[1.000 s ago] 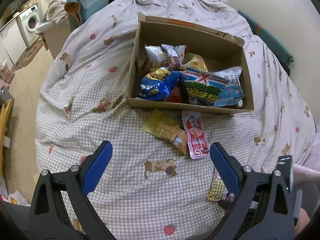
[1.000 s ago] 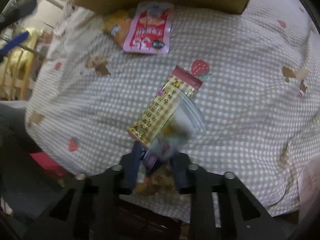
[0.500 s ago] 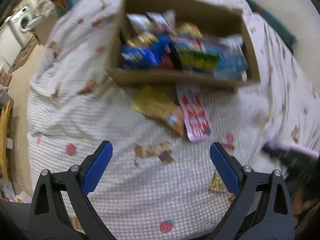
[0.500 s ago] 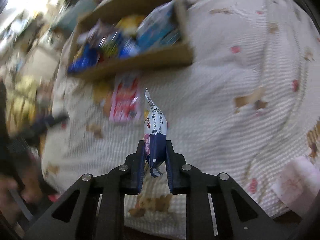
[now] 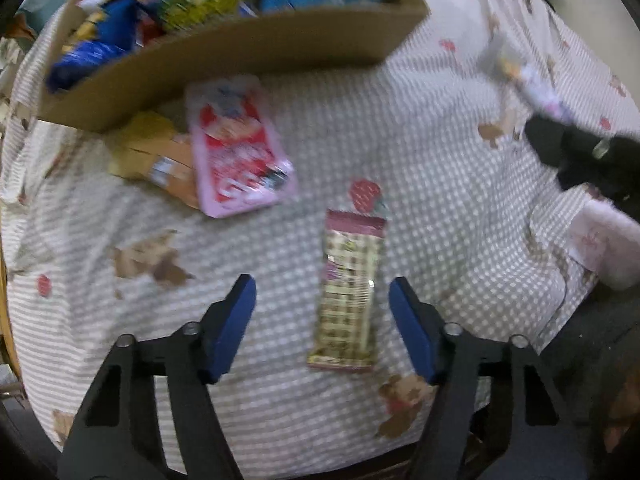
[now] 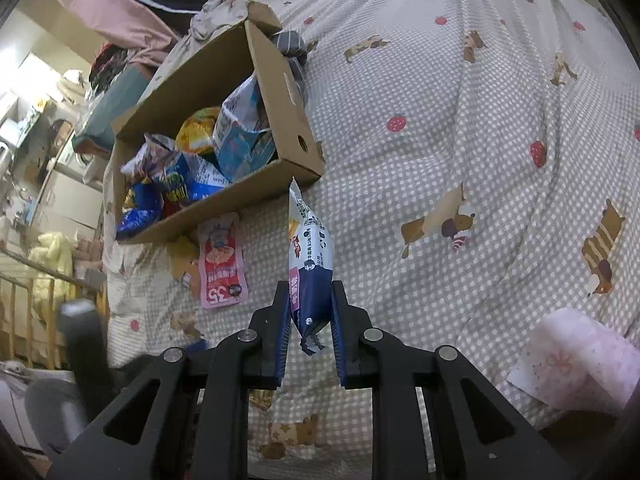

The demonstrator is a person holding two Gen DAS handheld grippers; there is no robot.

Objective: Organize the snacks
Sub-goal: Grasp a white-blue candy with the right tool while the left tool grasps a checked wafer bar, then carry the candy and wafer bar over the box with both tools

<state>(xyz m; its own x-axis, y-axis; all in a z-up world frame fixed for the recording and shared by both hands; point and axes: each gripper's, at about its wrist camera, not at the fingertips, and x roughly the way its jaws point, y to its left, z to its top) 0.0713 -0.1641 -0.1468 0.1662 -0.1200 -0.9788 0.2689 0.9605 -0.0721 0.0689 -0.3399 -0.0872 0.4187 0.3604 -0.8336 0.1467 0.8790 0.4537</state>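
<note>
Bed (image 6: pixel 460 128) under a checked cover took up most of both views, wide bare stretch off to the right of the box. Cardboard box (image 6: pixel 292 120) sat up top, stuffed with snack bags, near wall low. Pink pouch (image 5: pixel 236 148) and yellow packet (image 5: pixel 160 160) lay right against that near wall, overlapping each other. Checked wafer bar (image 5: pixel 350 292) lay flat on the cover, well apart from the box, lined up between the blue pads of the left gripper (image 5: pixel 322 320), spread wide, not touching. Right gripper (image 6: pixel 310 320) clamped tight on a blue-and-white snack pack (image 6: pixel 310 256), held upright above the cover, tip near the box corner.
</note>
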